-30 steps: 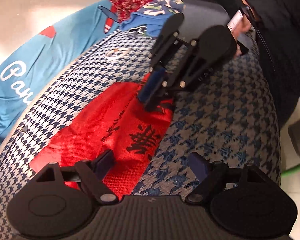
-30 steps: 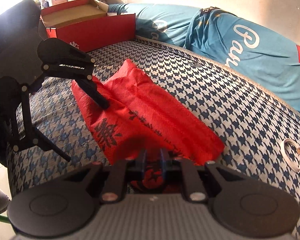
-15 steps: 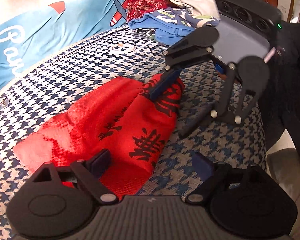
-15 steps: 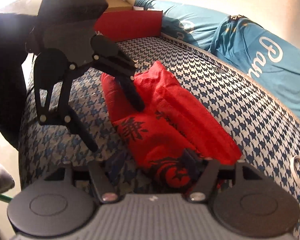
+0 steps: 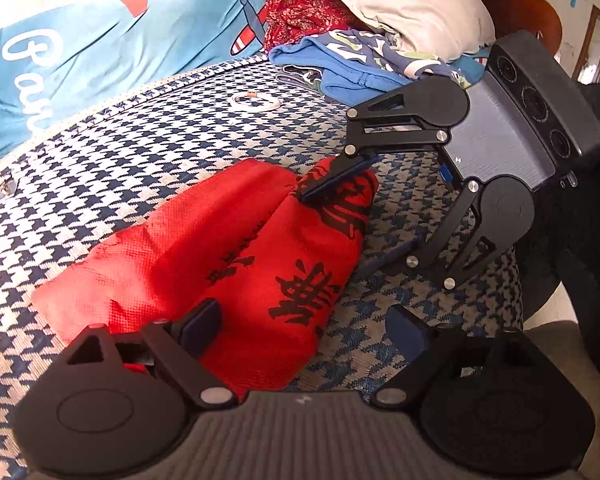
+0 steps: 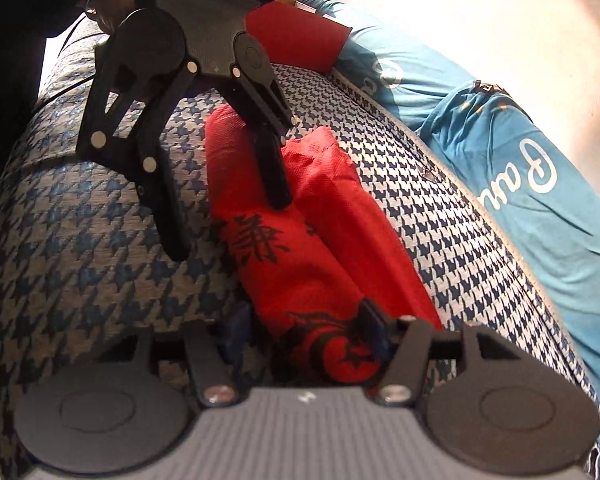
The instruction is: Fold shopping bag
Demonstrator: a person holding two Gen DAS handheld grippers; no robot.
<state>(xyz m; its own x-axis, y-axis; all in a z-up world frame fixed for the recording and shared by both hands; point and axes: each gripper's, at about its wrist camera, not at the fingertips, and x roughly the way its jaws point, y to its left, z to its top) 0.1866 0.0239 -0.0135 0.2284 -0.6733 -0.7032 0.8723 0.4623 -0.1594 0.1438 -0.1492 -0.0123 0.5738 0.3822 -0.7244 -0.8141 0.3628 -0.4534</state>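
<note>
A red shopping bag (image 5: 228, 256) with black characters lies folded into a long strip on the houndstooth cushion (image 5: 148, 148); it also shows in the right wrist view (image 6: 300, 248). My left gripper (image 5: 304, 328) is open, its jaws straddling the near end of the bag; it appears in the right wrist view (image 6: 228, 224) over the far end. My right gripper (image 6: 304, 336) is open around the bag's other end; in the left wrist view (image 5: 340, 228) one finger rests on top of the bag and the other lies on the cushion beside it.
A blue shirt (image 5: 80, 60) with white lettering lies along the cushion's far side, also in the right wrist view (image 6: 520, 152). Piled clothes and a pillow (image 5: 380, 20) sit at the back. A white ring (image 5: 256, 102) lies on the cushion. A red box (image 6: 296, 36) stands beyond.
My right gripper went from shut on the bag's end to open, straddling it. Both grippers shifted so that they face each other over the bag's two ends. The bag now lies more bunched.
</note>
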